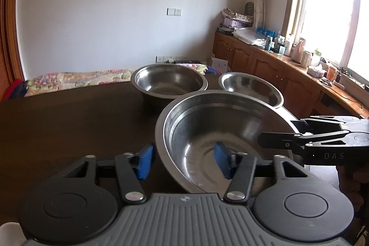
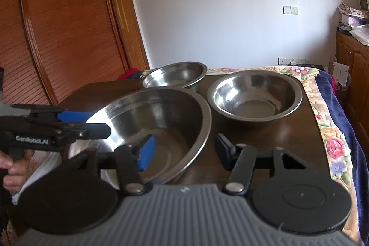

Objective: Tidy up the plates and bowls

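Steel bowl (image 1: 207, 130) between two tilted hand-held grippers

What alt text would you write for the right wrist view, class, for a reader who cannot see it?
A large steel bowl sits tilted on a dark table, its rim between the open pads of the right gripper. The left gripper reaches its opposite rim. Two smaller bowls, and, stand behind.

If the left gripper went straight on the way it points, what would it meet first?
The big bowl: the left gripper already straddles its near rim, one pad inside, one outside. Pushing on, the rim would probably run deeper between the fingers, long before the two far bowls.
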`<state>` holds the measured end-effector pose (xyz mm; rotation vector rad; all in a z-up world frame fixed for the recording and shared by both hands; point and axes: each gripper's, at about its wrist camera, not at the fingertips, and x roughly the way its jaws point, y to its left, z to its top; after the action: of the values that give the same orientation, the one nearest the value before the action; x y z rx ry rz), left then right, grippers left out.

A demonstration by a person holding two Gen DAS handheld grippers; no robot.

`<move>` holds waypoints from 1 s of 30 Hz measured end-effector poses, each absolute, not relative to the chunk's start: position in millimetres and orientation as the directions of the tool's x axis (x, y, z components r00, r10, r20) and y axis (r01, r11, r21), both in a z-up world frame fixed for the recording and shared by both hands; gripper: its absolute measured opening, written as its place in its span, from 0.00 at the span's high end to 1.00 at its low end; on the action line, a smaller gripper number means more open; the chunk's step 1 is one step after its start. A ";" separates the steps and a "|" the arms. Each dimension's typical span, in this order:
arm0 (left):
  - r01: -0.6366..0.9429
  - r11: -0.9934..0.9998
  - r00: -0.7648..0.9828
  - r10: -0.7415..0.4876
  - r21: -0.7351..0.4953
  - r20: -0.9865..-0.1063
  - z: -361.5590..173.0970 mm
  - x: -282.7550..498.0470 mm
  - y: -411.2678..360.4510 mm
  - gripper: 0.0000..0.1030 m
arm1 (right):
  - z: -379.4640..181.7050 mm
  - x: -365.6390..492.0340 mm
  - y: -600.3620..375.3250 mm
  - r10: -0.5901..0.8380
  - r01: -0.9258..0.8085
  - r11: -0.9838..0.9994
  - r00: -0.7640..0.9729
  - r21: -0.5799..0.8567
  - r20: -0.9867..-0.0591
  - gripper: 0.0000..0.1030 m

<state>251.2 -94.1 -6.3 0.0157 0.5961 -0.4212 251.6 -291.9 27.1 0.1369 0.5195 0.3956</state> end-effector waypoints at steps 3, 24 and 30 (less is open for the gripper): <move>0.383 0.918 0.743 -0.372 -0.104 -0.557 -7.3 252.6 -93.5 0.36 | 25.6 252.2 -291.2 0.403 -0.335 0.915 0.790 0.225 -0.462 0.53; 0.388 0.916 0.775 -0.386 -0.106 -0.501 12.9 213.5 -86.4 0.43 | 38.3 231.7 -291.5 0.372 -0.307 0.927 0.821 0.215 -0.433 0.73; 0.395 0.914 0.784 -0.390 -0.096 -0.483 16.5 191.8 -83.3 0.43 | 43.1 215.8 -288.7 0.368 -0.307 0.929 0.829 0.207 -0.422 0.73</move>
<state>191.8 -83.3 16.5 0.0106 0.5191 -0.4232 215.8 -288.7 43.1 0.1331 0.4735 0.3591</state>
